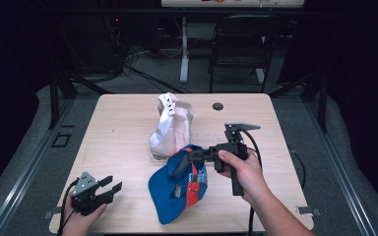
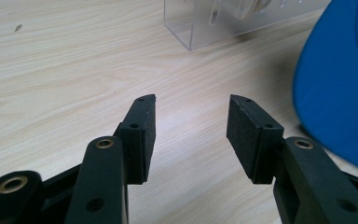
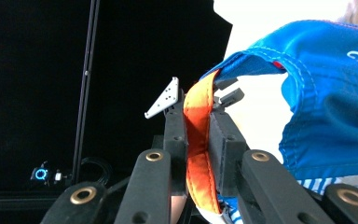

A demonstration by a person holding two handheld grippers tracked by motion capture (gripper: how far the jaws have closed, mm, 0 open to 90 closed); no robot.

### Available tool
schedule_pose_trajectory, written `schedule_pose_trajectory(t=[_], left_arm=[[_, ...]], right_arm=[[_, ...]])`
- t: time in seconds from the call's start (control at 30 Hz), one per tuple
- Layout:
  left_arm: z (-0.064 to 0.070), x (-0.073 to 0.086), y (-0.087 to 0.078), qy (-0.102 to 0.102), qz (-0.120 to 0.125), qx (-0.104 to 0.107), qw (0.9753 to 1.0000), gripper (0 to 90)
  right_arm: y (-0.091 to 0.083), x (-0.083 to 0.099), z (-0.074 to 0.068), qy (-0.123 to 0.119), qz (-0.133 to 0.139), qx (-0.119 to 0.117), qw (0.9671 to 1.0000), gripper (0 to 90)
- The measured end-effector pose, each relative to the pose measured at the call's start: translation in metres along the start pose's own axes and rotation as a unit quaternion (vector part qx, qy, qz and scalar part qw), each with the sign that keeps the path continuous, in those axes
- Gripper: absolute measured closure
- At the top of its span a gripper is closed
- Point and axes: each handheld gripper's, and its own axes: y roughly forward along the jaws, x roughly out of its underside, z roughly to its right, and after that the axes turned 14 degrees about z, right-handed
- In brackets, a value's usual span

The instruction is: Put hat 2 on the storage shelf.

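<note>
A blue cap point(image 1: 170, 189) with a red-orange panel lies on the wooden table point(image 1: 123, 137), partly lifted at its back. My right gripper point(image 1: 179, 169) is shut on the cap's orange band point(image 3: 196, 140); in the right gripper view point(image 3: 198, 100) the band runs between the jaws and the blue cloth point(image 3: 326, 116) hangs to the right. A white cap point(image 1: 172, 125) lies just behind the blue one. My left gripper point(image 1: 112, 187) rests near the table's front left corner, open and holding nothing point(image 2: 191, 105), with the blue brim point(image 2: 335, 84) off to its right.
A small black disc point(image 1: 218, 106) lies near the table's far edge. A clear plastic piece point(image 2: 223, 23) stands ahead of the left gripper. A black folding chair point(image 1: 243, 44) and cables are on the floor beyond the table.
</note>
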Motion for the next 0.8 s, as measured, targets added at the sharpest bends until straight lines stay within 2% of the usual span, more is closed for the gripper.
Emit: schedule_pose_trajectory(t=[0.17, 0.37, 0.8], left_arm=[[0.002, 0.000, 0.001, -0.005, 0.002, 0.004, 1.0000, 53.1], [0.002, 0.001, 0.002, -0.006, -0.003, 0.006, 1.0000, 53.0], [0.003, 0.002, 0.003, -0.003, -0.009, 0.004, 0.9999, 52.9]], right_arm=[[-0.016, -0.008, -0.011, -0.004, 0.009, 0.011, 0.9999, 78.3], [-0.035, -0.015, -0.018, -0.012, 0.020, 0.024, 0.9994, 78.3], [-0.063, -0.031, -0.029, 0.003, 0.056, 0.029, 0.9980, 78.3]])
